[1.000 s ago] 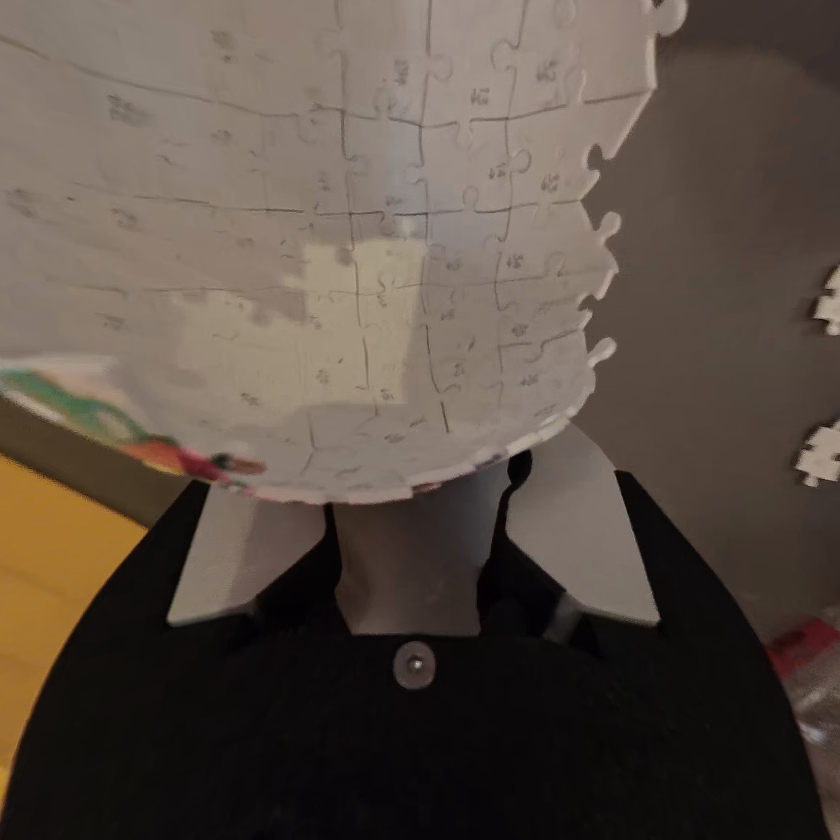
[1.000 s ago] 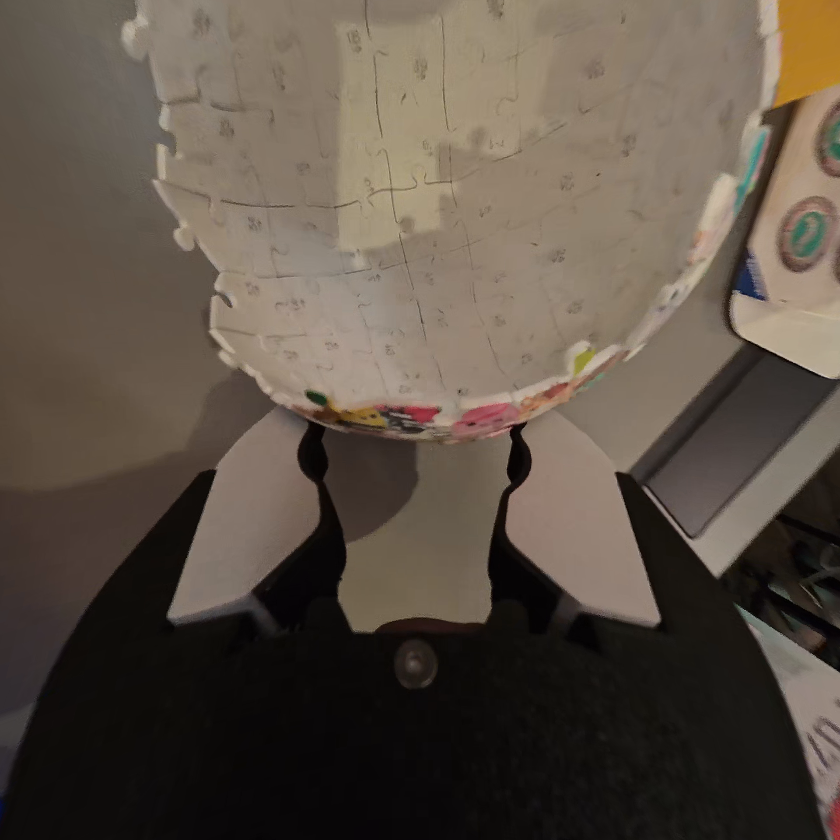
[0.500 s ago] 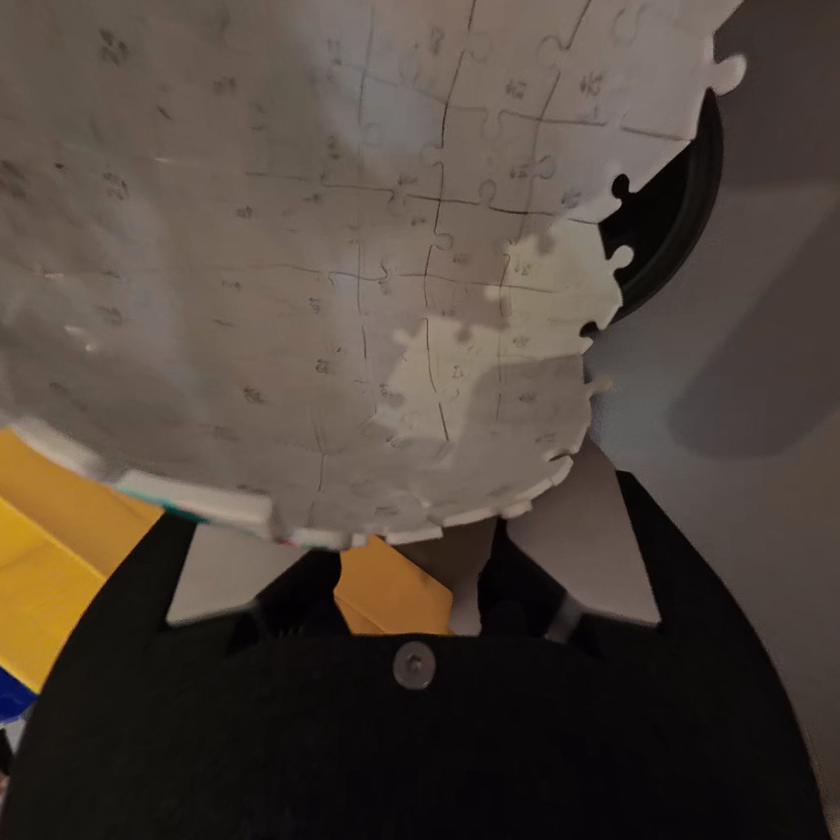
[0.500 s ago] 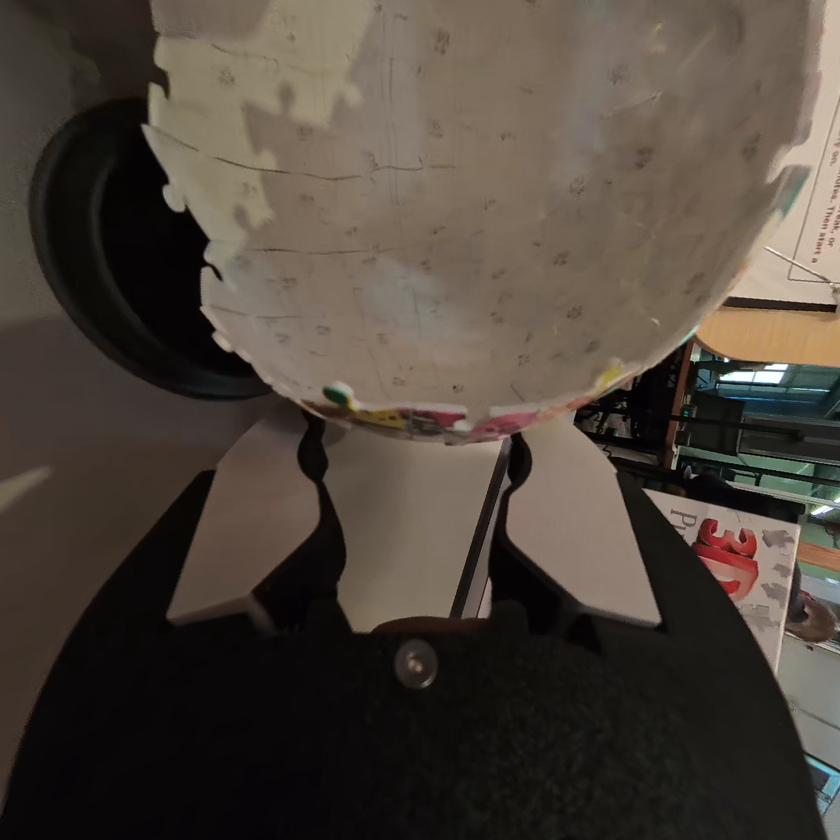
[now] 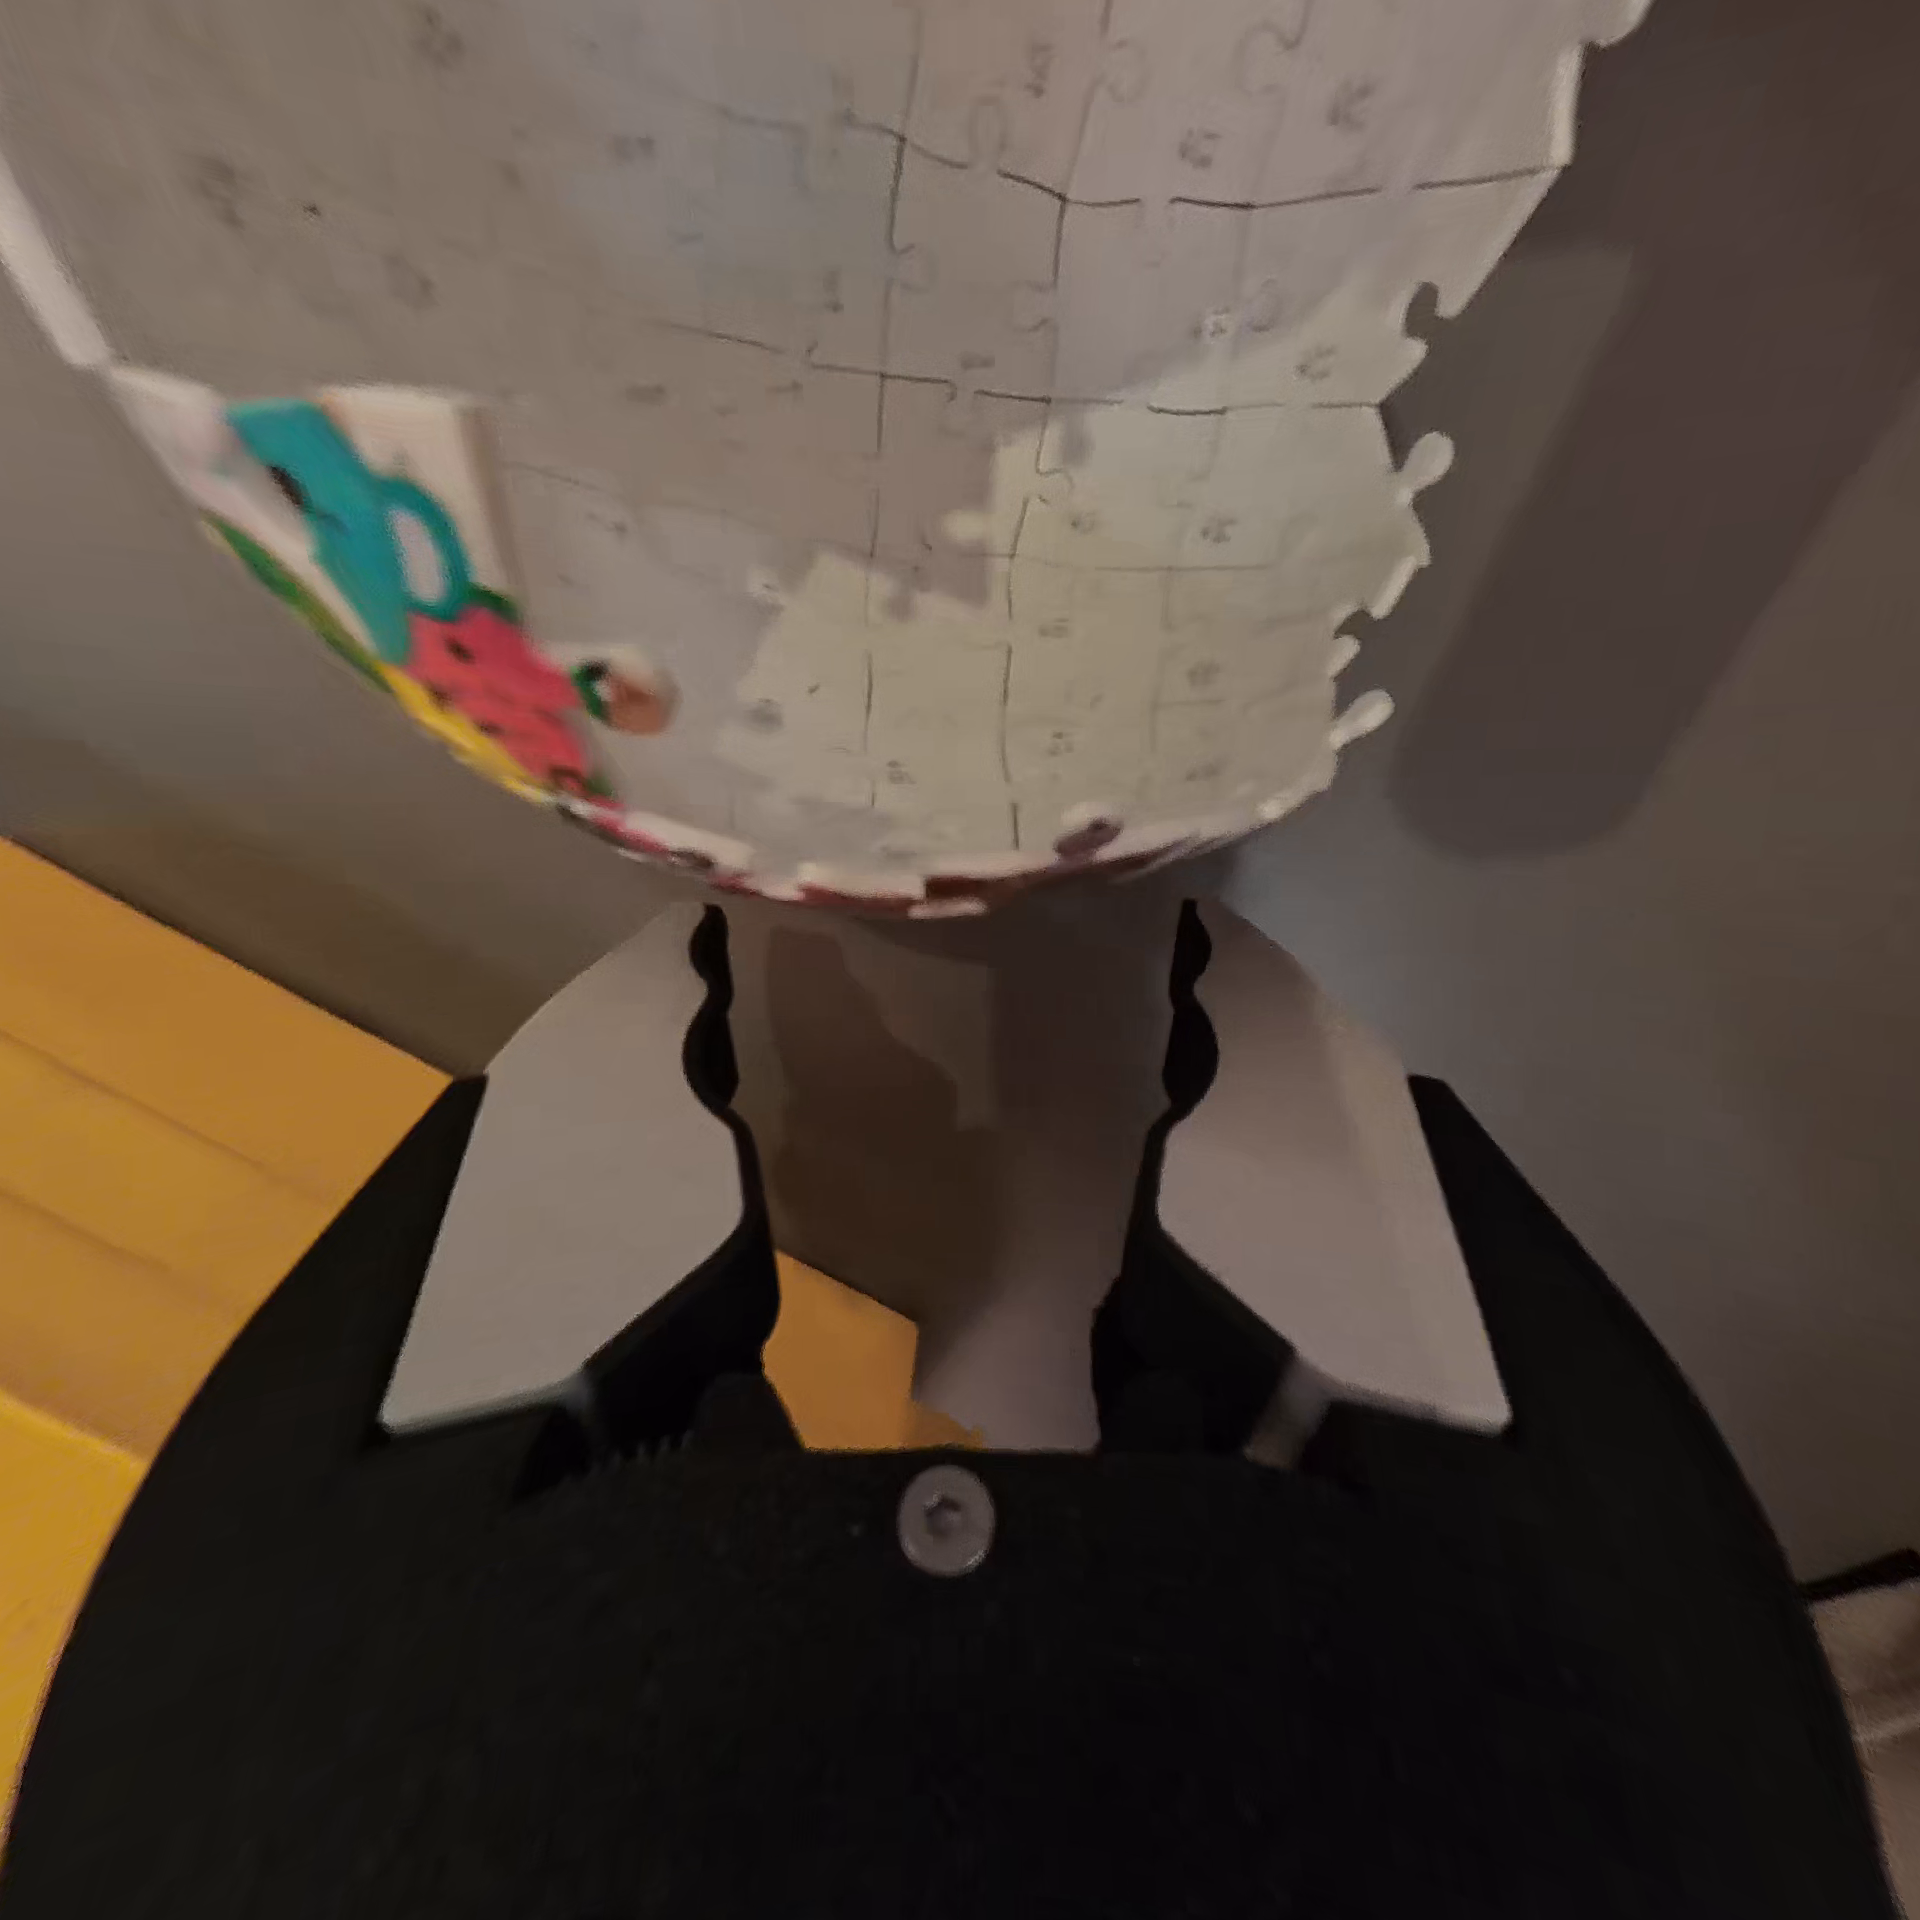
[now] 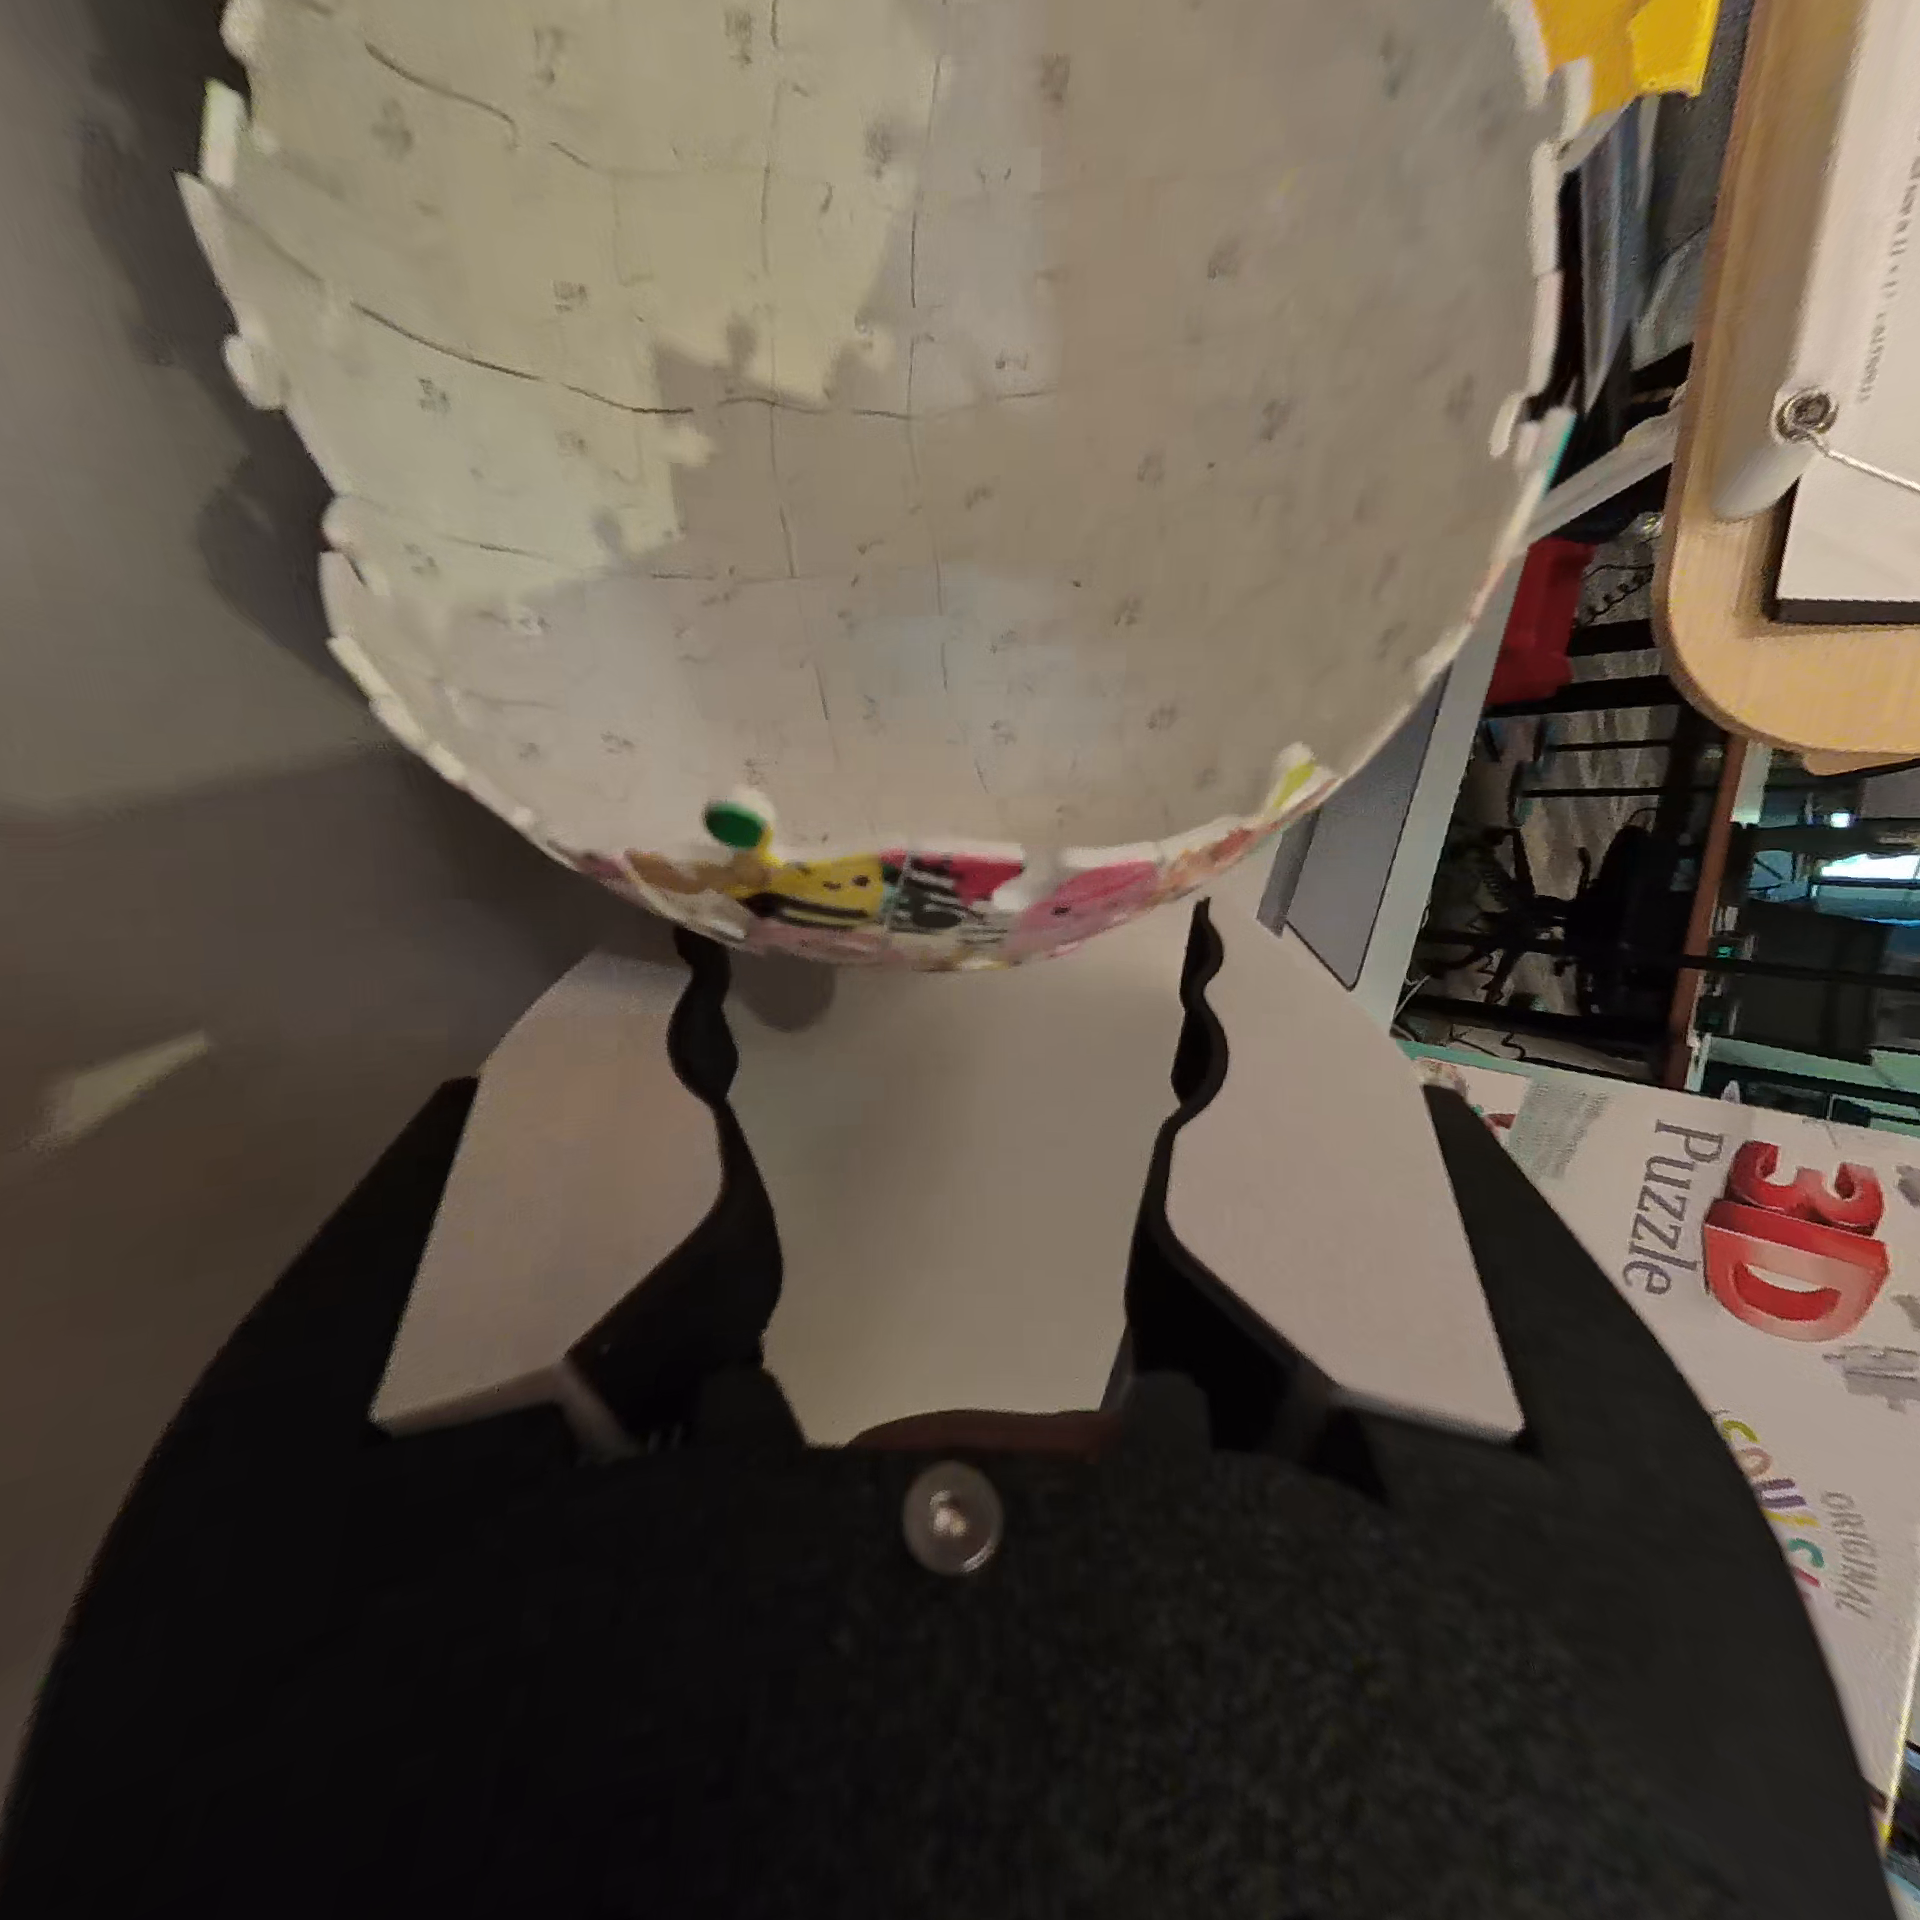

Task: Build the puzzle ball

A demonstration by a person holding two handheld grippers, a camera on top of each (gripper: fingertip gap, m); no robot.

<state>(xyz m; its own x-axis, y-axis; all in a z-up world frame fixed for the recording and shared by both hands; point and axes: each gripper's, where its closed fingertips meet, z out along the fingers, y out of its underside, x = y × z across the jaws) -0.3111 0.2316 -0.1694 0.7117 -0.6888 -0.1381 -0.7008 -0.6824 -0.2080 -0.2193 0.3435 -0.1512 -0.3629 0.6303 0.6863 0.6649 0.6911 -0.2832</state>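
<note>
One puzzle ball shell (image 5: 935,364), partly assembled, was the largest item: a curved bowl of many interlocked pieces, pale inner face toward both cameras, printed outer face showing only at the rim. Its knobbed edge stood open, so, by judgement, a large share of the ball remained unbuilt. It hung above the grey table (image 6: 208,987), close before both tools. One printed puzzle box (image 6: 1714,1351) lay at right. Two grippers: left gripper (image 5: 951,925) and right gripper (image 6: 940,935), each with jaws apart, tips at the shell's rim; contact could not be told.
</note>
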